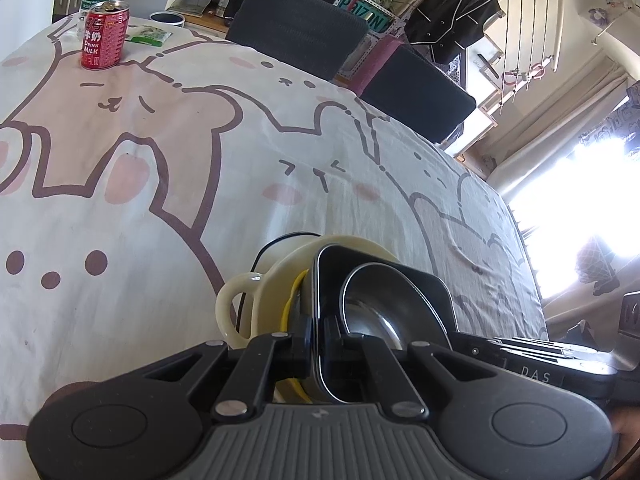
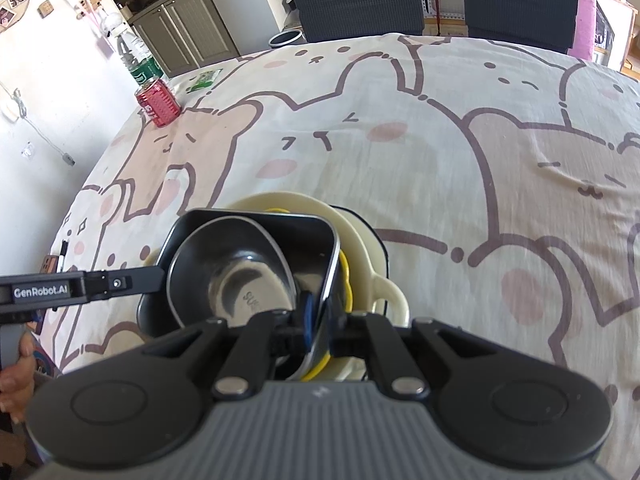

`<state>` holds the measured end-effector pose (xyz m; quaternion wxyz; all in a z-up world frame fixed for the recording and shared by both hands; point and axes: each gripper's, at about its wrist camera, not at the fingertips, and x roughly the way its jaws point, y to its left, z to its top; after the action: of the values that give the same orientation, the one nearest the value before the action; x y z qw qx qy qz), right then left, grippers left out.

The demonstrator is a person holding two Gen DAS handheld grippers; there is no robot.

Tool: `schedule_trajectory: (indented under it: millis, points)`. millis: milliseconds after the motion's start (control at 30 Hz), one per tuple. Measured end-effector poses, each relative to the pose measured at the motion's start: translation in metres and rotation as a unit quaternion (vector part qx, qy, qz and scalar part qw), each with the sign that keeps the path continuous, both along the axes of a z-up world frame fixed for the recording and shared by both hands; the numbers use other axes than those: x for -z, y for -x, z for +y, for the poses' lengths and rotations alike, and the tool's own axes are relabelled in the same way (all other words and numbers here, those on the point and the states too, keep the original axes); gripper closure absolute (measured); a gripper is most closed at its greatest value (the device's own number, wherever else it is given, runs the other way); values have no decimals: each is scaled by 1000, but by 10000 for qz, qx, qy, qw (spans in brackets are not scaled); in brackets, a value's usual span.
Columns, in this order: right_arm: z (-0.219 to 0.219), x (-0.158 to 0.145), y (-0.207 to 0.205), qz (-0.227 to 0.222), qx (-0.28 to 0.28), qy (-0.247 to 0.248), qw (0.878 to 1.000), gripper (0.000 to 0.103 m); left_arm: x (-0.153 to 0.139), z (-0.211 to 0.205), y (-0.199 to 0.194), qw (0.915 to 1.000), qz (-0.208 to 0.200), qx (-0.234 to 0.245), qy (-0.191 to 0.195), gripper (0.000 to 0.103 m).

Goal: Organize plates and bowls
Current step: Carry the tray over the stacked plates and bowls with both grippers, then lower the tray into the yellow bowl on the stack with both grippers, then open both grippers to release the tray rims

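both claws (image 1: 318, 338) (image 2: 320, 332) pinch dark square dish (image 2: 248, 220) holding steel bowl (image 2: 232, 268).

Bunny-print pink and white tablecloth (image 2: 440, 120); two dark grey fabric chairs (image 2: 356, 0) behind; blown-out sunny window (image 1: 580, 192) with beige curtains (image 1: 560, 120).

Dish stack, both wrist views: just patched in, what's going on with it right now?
Both claws are clamped on the same black tray, on opposite rims: the left claw on one side, the right claw on the other. A steel bowl sits nested in the tray, and the tray sits tilted in a cream handled dish on the tablecloth. A yellow piece shows between tray and dish. A red can stands far off.
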<state>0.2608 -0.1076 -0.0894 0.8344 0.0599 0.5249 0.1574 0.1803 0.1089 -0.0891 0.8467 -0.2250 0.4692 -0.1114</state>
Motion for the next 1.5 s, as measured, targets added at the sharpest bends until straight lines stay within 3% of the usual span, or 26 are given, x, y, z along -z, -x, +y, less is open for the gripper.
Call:
schedule_trajectory:
  millis: [433, 533, 633, 800, 1000, 1167, 1500]
  points:
    - [-8, -12, 4, -269, 120, 43, 9996, 88, -13, -4, 4, 9989, -213, 110, -407, 91]
    - [-13, -18, 8, -398, 171, 36, 9991, 78, -19, -2, 6, 9985, -288, 101, -450, 79]
    - [-19, -25, 13, -564, 280, 73, 9980, 58, -27, -2, 11, 9977, -416, 107, -521, 65]
    - [-27, -39, 28, -885, 476, 110, 9949, 39, -45, -5, 22, 9954, -680, 79, -671, 24]
    - [-34, -56, 58, -1454, 792, 52, 9862, 25, -65, -11, 45, 9894, -1134, 114, -902, 2]
    - [-38, -68, 84, -1820, 942, -36, 9788, 11, -73, -8, 67, 9846, -1365, 5, -1092, 0]
    - [-30, -76, 132, -2284, 829, 84, 9700, 0, -82, -3, 110, 9710, -1845, -270, -1496, 0]
